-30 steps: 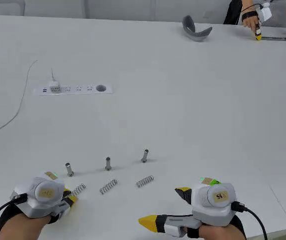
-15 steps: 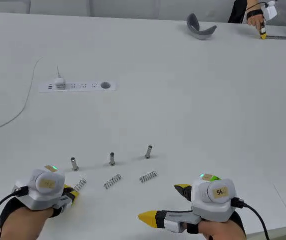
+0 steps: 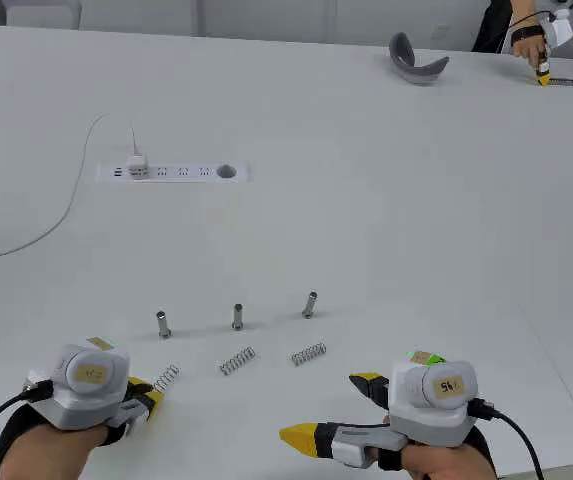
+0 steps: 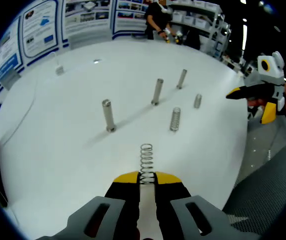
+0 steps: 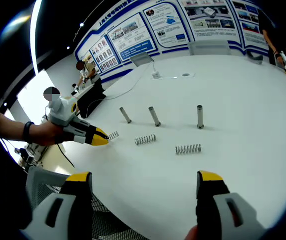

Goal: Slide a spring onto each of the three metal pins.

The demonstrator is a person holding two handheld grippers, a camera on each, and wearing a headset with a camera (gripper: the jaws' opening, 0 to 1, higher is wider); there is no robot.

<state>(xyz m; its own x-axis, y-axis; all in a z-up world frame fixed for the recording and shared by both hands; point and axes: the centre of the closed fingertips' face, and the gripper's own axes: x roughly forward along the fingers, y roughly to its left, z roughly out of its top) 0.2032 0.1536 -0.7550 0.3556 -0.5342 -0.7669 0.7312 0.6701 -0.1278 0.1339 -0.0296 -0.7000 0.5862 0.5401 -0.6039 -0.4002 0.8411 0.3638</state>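
— The first spring point(image 4: 146, 156) lies on the table point(image 3: 386, 220) before the bare pins point(image 3: 237, 316); our left gripper point(image 4: 146, 177) seems closed on its end.
— With so little hold it can flick away when we lift. Our right gripper point(image 5: 143, 176) stands wide open, empty.

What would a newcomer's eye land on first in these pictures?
Three metal pins standing upright in a row near the front of the white table, with springs lying just before them. The left hand-held gripper is closed on the leftmost spring, while the right hand-held gripper hangs open to the right.
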